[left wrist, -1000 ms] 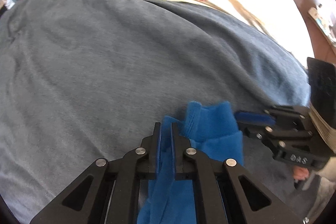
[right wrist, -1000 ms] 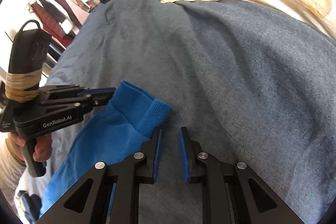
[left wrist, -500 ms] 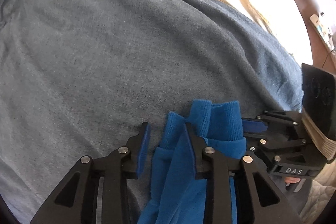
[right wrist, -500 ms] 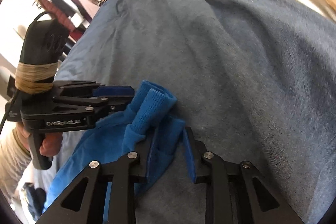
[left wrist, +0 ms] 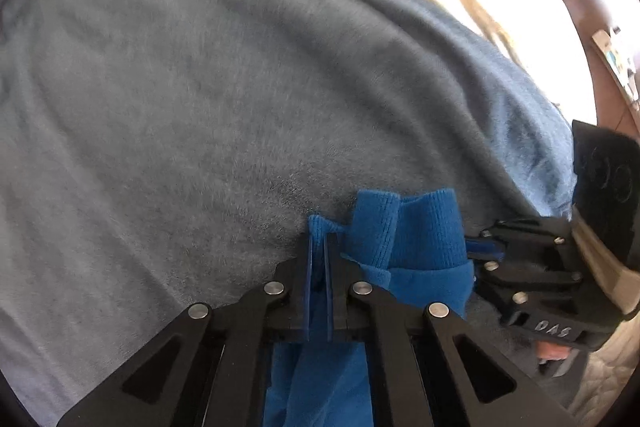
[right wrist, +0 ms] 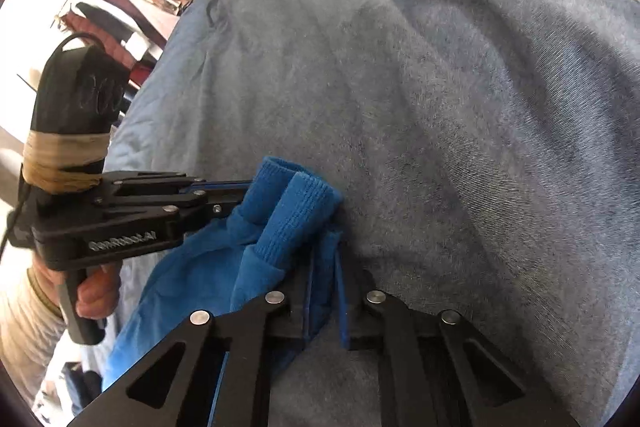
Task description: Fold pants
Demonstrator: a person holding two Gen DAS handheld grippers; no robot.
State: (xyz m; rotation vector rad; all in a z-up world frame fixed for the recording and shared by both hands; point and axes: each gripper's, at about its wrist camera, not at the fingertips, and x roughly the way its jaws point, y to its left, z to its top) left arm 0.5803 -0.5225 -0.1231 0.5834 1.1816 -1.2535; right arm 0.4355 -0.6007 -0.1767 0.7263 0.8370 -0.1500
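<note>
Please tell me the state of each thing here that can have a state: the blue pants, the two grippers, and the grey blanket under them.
Blue pants: bunched at the ribbed cuffs, lying on the blanket, pinched by both grippers, not yet folded flat.
Left gripper: shut on the pants fabric.
Right gripper: shut on a fold of the pants.
Grey blanket: spread over the bed, slightly wrinkled.

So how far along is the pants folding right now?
Early. Done: the left gripper and right gripper have each clamped the blue pants near the ribbed cuffs, side by side on the grey blanket. In hand: that two-point grip. Left: no finished fold shows; the rest of the pants is out of view.
</note>
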